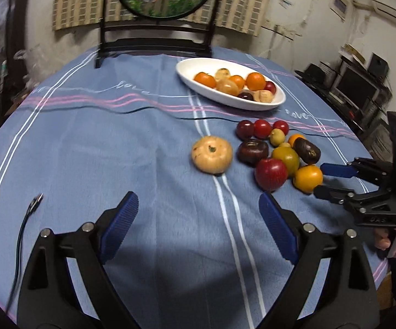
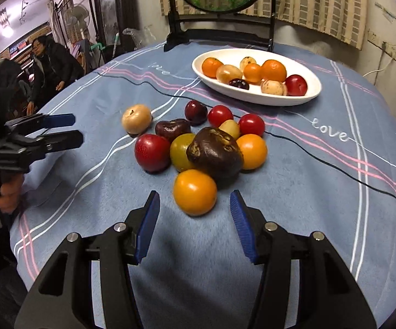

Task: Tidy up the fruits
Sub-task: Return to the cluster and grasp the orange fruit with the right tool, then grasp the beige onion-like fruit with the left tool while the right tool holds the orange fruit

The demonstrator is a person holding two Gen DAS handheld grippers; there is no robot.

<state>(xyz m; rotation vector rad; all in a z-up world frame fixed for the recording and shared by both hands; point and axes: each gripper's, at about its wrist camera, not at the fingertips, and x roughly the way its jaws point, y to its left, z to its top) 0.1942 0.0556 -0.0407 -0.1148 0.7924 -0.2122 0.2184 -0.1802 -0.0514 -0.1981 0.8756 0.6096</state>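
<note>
We hold both grippers open and empty over the tablecloth (image 1: 115,142). Our right gripper (image 2: 195,208) faces an orange fruit (image 2: 194,192) (frame center); our left gripper (image 1: 198,208) points at bare cloth.

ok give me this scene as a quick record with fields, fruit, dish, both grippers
surface: blue striped tablecloth
dish: white oval dish, holds several fruits
loose pile: mixed fruits beside the dish
nearest fruit: orange fruit, just ahead of the right gripper
apart: beige fruit
left gripper: open, empty
right gripper: open, empty
</note>
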